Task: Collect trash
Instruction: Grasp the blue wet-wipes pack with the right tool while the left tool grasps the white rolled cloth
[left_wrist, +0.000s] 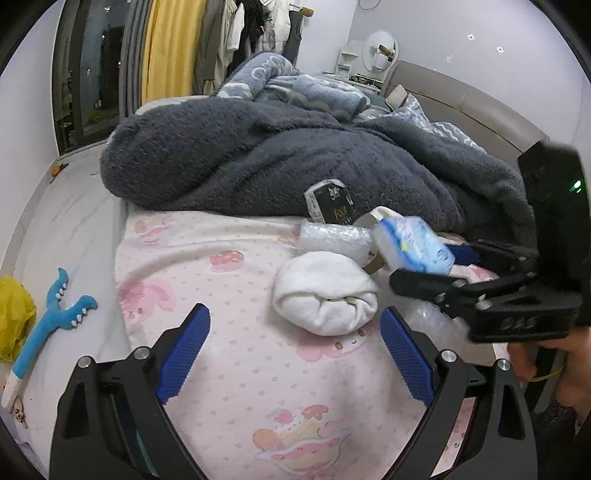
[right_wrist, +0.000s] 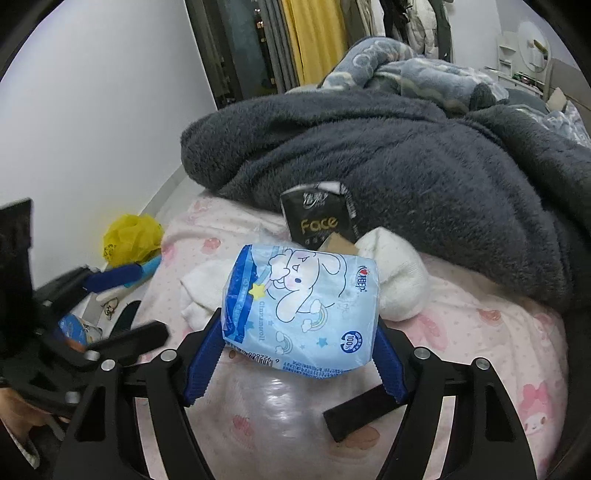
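Note:
My right gripper (right_wrist: 297, 343) is shut on a light blue tissue pack (right_wrist: 301, 302) with a cartoon print, one blue pad against each of its sides. In the left wrist view the same pack (left_wrist: 413, 243) hangs in the right gripper (left_wrist: 424, 262) above the bed. My left gripper (left_wrist: 293, 314) stands open over the pink sheet (left_wrist: 240, 369), just short of a rolled white cloth (left_wrist: 325, 291), with nothing between its fingers. A black "Face" tissue pack (right_wrist: 319, 218) leans on the grey blanket. Bubble wrap (left_wrist: 332, 238) and a beige tape ring (left_wrist: 373, 218) lie behind the cloth.
A thick grey blanket (left_wrist: 258, 158) is heaped across the far side of the bed. A yellow bag (left_wrist: 14, 317) and a blue toy (left_wrist: 55, 317) lie on the floor at the left. Clear plastic (right_wrist: 280, 406) and a black strip (right_wrist: 360, 410) lie under the right gripper.

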